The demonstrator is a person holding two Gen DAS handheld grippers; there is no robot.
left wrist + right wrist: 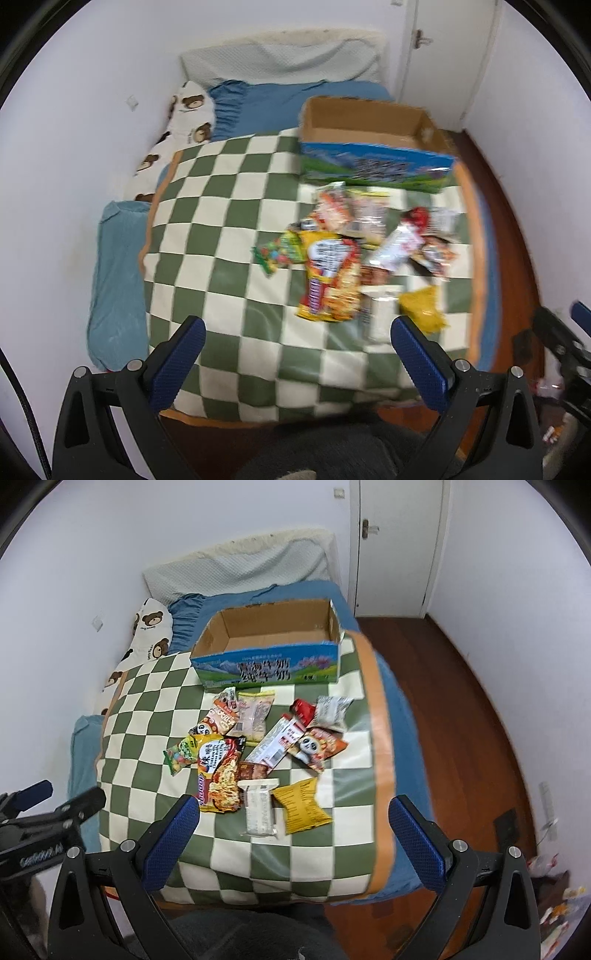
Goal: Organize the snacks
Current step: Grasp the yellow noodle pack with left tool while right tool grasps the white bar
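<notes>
Snack packets (258,753) are lying scattered on the checkered blanket (147,709), just in front of the open cardboard box (266,664). The left gripper (295,354) and right gripper (293,830) are both hanging wide open above the blanket, holding and touching nothing.

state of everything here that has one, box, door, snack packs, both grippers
cardboard box: open-topped, empty, upright on the blanket
door: shut
snack packs: loose pile on the blanket, none in the box
left gripper: open, holding nothing
right gripper: open, holding nothing
</notes>
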